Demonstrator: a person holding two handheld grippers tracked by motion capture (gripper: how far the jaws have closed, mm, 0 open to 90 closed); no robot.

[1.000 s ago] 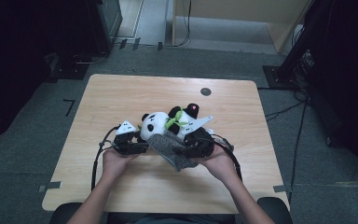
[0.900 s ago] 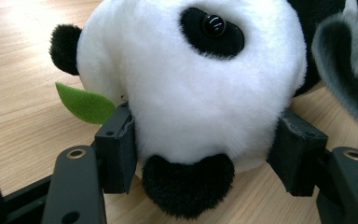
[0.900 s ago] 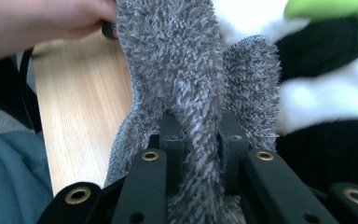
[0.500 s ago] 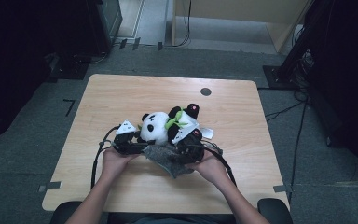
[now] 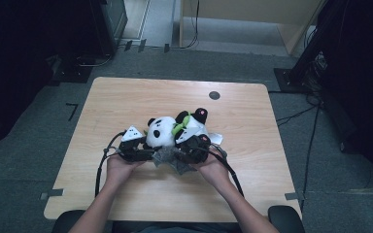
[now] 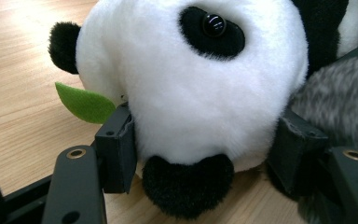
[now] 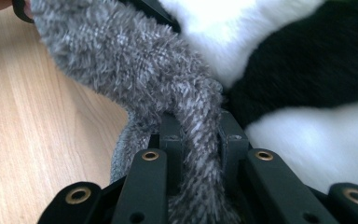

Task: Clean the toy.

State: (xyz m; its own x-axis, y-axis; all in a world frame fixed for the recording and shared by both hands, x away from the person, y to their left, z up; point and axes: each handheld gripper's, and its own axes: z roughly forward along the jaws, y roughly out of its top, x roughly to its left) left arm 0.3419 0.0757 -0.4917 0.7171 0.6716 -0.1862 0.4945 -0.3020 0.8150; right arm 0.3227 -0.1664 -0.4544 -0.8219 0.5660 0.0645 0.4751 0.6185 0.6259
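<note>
Left gripper view shows the left tool [image 6: 205,154] clamping the panda's head [image 6: 191,84] between its pads, while the right tool [image 7: 198,135] pinches the grey fuzzy cloth [image 7: 135,74] beside it, dressing barely begun.

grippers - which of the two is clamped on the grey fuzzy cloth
The right gripper: its jaws pinch the grey fuzzy cloth. The left gripper instead grips the panda's head.

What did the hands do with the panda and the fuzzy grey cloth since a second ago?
The right gripper came down and in toward the panda, bringing the grey cloth it pinches low onto the table beside the toy. The left gripper stayed put, its jaws clasping the panda's head. The panda lies where it was.
</note>
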